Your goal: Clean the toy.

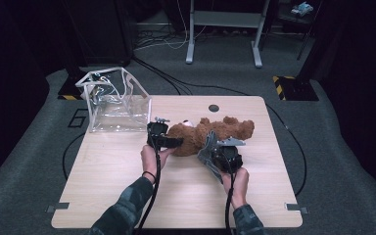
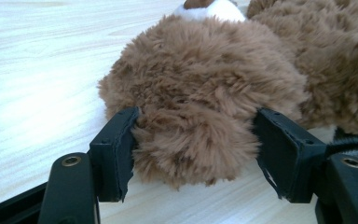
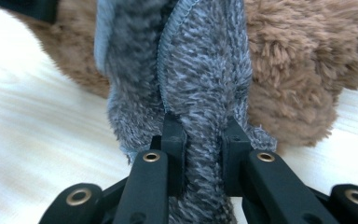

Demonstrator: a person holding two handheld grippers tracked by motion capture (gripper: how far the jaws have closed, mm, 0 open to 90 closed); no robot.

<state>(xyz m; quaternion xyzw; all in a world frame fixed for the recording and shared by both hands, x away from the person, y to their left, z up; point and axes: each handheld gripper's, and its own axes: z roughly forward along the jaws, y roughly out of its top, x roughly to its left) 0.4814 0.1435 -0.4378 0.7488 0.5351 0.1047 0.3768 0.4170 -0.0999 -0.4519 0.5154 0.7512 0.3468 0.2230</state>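
1. Clear plastic bag (image 1: 117, 103) standing open at the table's (image 1: 127, 196) far left corner, nothing inside, likely waiting for the toy.
2. Left gripper (image 2: 196, 149) pressed on either side of the teddy bear's (image 1: 210, 133) head, probably steadying it mid-table.
3. Right gripper (image 3: 204, 140) clamped on grey fleece cloth (image 3: 200, 79), held against the bear, seemingly for dressing it.
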